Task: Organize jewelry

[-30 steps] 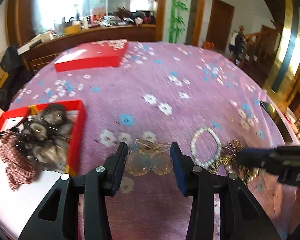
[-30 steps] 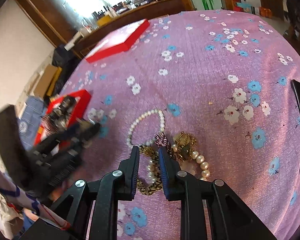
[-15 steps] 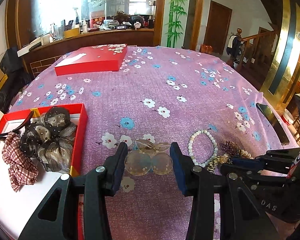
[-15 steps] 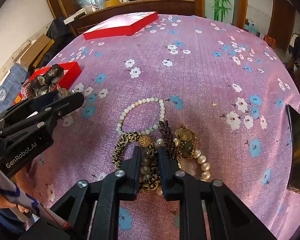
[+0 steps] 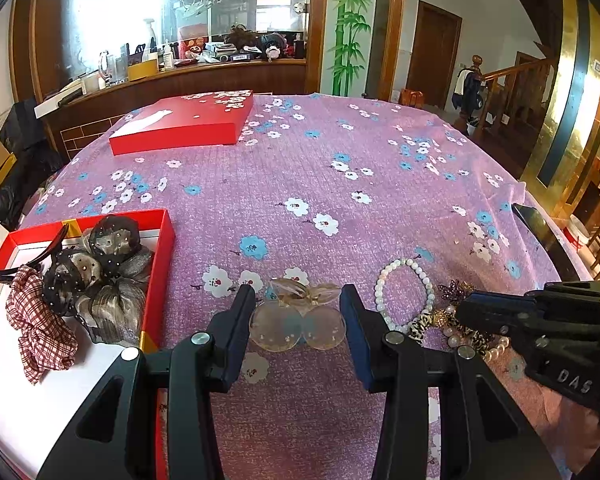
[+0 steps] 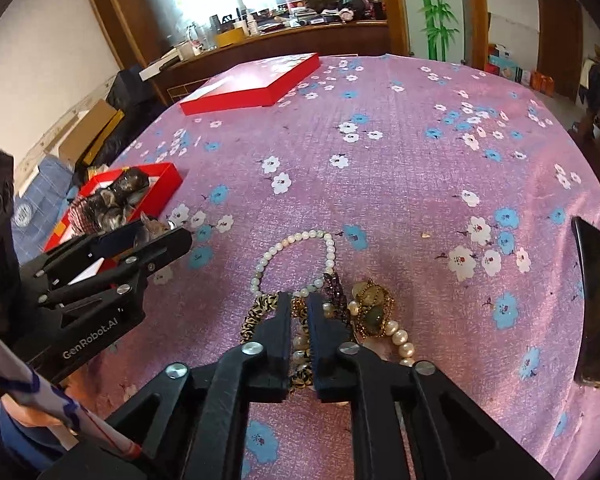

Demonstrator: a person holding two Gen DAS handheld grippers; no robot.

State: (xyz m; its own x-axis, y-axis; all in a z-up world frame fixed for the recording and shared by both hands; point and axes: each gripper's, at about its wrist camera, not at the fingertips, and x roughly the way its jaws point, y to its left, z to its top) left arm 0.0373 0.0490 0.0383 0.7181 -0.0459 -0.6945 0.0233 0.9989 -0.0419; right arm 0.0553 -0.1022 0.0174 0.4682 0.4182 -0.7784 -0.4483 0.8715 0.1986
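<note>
My left gripper [image 5: 296,295] is shut on a clear cherry-shaped hair clip [image 5: 300,326], with both pads against its sides just above the purple flowered cloth. In the right wrist view the same left gripper [image 6: 160,232] shows at the left. My right gripper [image 6: 299,300] is shut on a leopard-print bracelet [image 6: 260,308] with a gold bead, at the near edge of a jewelry heap. A white pearl bracelet [image 6: 300,236] lies just beyond it, and a purple brooch [image 6: 334,284], a gold-green piece [image 6: 372,312] and large pearls [image 6: 400,340] lie to the right.
An open red box [image 5: 166,264] at the left holds dark hair bows [image 5: 100,272] and a plaid scrunchie [image 5: 36,320]. Its red lid [image 5: 188,124] lies at the far side of the table. A dark phone [image 6: 596,304] rests near the right edge.
My right gripper's jaws have closed onto the leopard-print bracelet and its view has rolled level. The left gripper has stayed still with the clear clip.
</note>
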